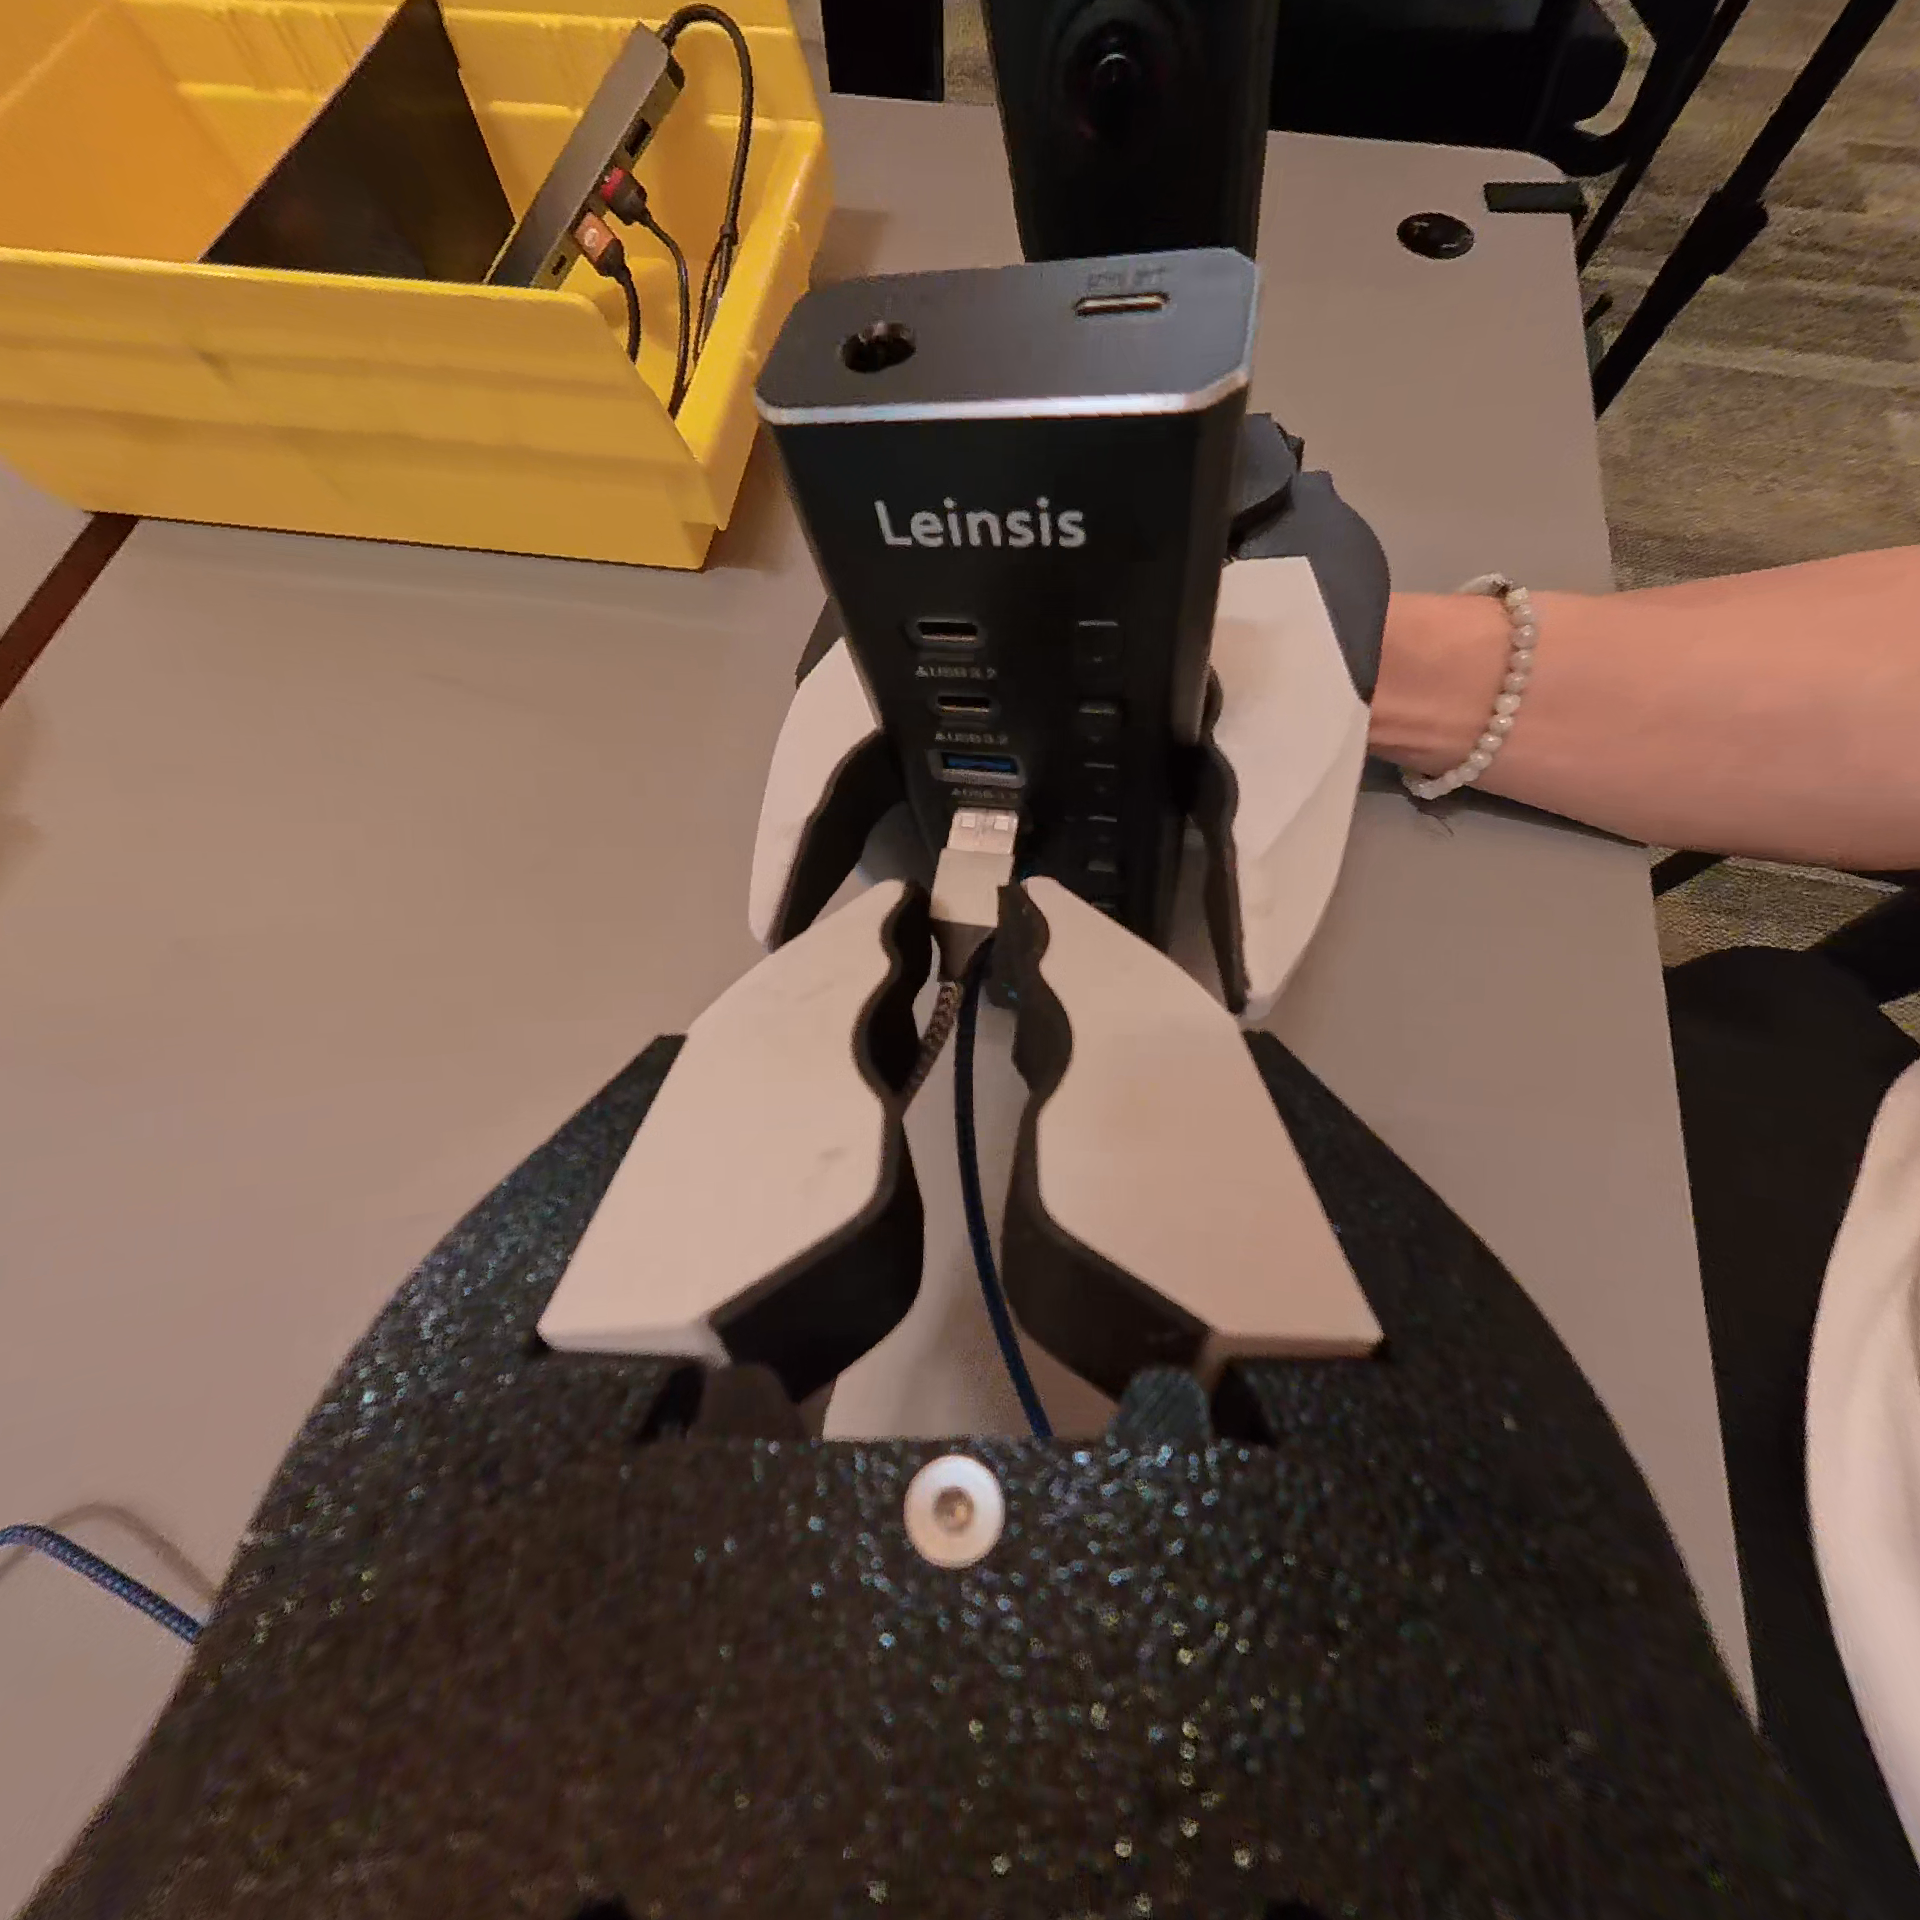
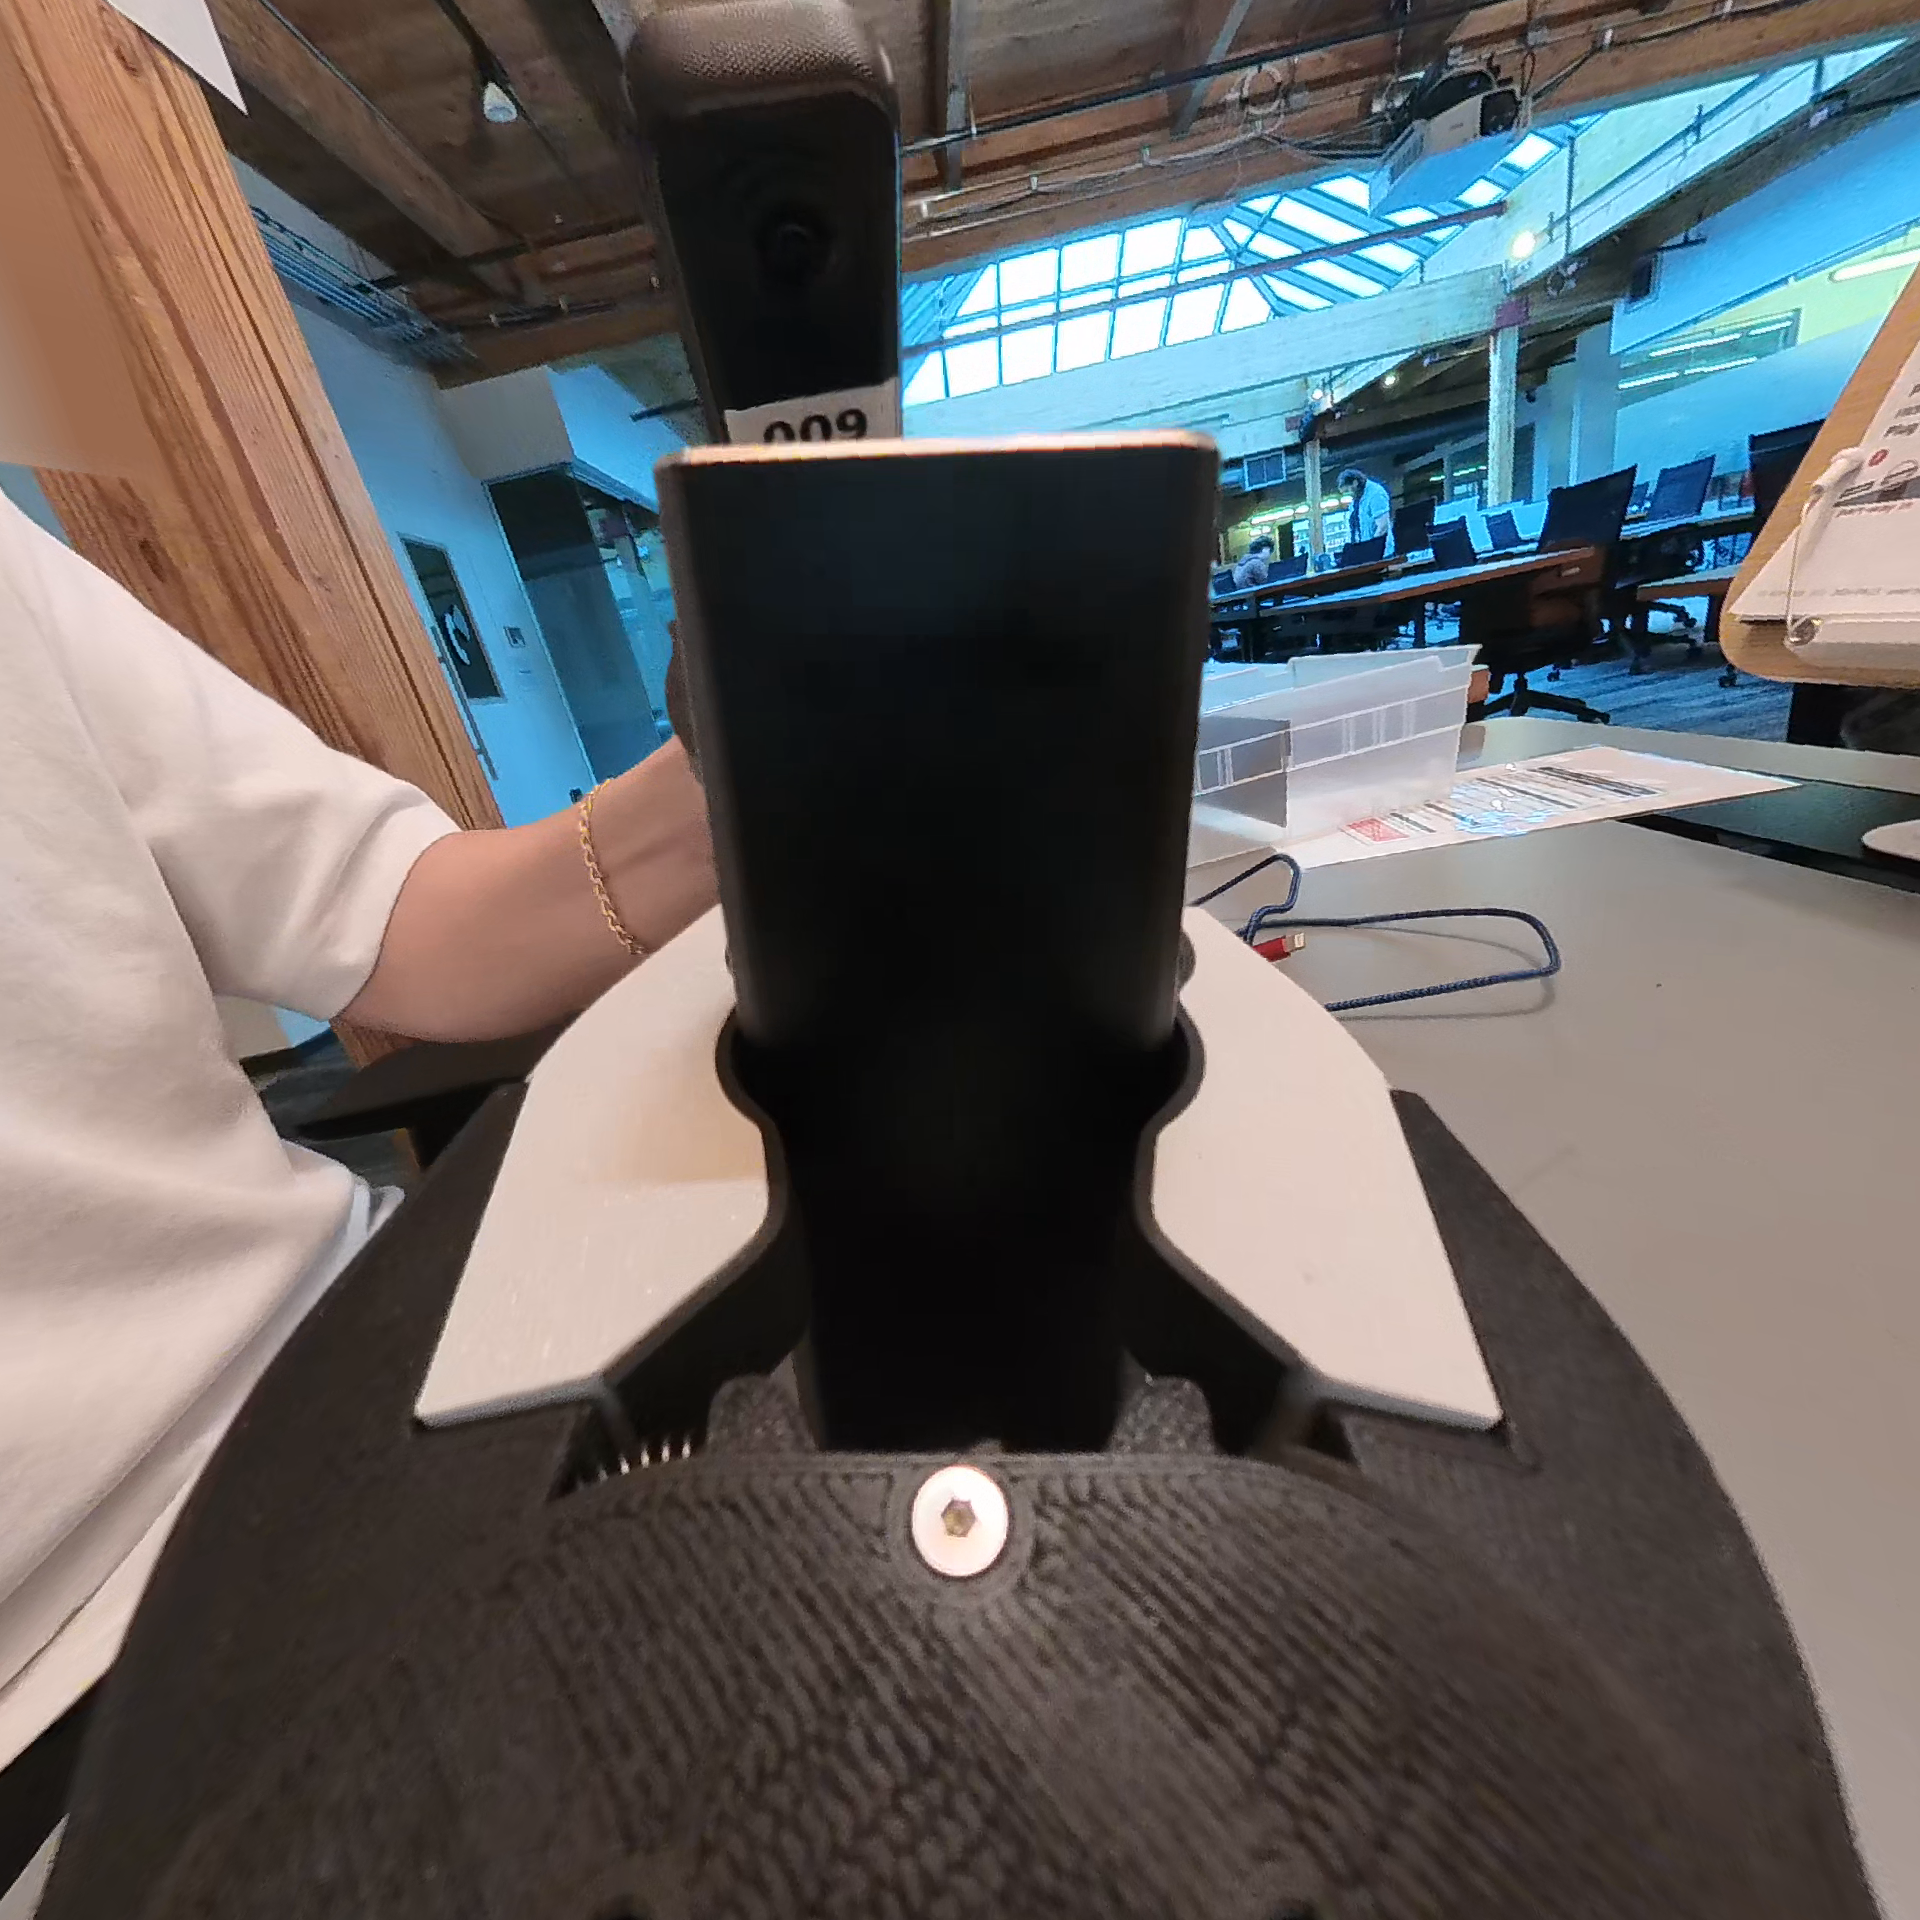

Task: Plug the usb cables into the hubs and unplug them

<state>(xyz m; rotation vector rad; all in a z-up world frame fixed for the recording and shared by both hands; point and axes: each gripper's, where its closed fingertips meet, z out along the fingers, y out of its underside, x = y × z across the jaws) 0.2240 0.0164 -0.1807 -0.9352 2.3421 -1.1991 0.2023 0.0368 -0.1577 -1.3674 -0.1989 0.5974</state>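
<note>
Grey table [image 1: 416,831], timber beams [image 2: 1039,62], skylight [image 2: 1143,270]

In the right wrist view, the tall black metal hub [image 2: 940,831] shows only its plain back, so its ports are hidden. In the left wrist view, its lower ports stay behind the silver USB plug [image 1: 971,871] and the white gripper fingers [image 1: 800,1122]. The blue braided cable [image 1: 99,1584] is cut off at the left edge.

Bare worktop [image 1: 416,831] lies open left of the upright USB hub [image 1: 997,582]. The yellow bin [image 1: 343,436] blocks the far left; the right hand-held gripper [image 1: 1039,831] and a forearm [image 1: 1662,707] close off the hub's right side.
</note>
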